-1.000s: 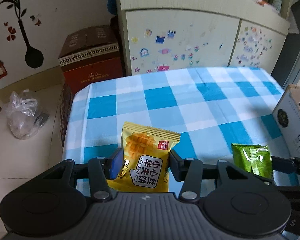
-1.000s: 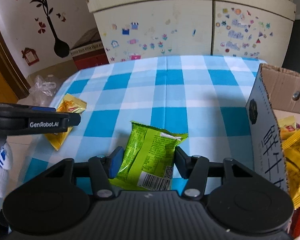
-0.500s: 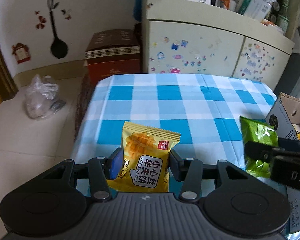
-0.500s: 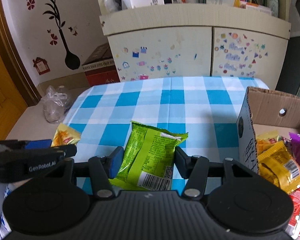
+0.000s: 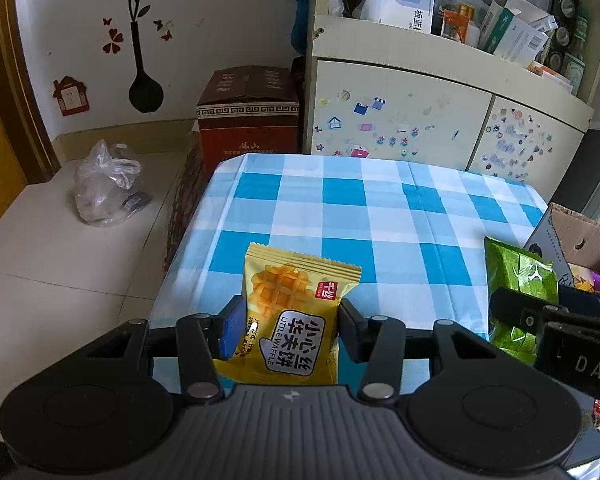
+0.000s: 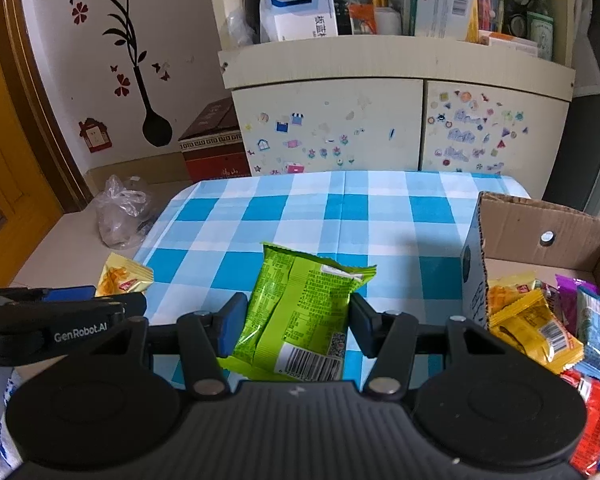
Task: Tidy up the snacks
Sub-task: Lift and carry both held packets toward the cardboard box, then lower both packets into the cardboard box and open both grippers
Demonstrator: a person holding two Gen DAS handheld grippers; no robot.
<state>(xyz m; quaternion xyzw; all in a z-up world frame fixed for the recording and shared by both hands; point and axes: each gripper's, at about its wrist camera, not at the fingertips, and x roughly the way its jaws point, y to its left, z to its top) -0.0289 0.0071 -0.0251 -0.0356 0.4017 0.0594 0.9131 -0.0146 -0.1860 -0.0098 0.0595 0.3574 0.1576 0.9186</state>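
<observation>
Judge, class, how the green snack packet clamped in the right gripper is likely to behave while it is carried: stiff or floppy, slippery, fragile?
The green snack packet looks like thin glossy film, so it may slip between the right gripper pads. It stands up unsupported above the grip, so it is probably puffed and fairly light. Its creases suggest that it yields, so a hard squeeze might crush the contents.

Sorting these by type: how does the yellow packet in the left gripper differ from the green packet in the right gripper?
The yellow waffle packet shows its printed front; the green packet shows its back seam and barcode. The yellow one stands nearly straight, the green one tilts. Both are sealed pillow packs, one clamped in the left gripper, one in the right gripper.
</observation>
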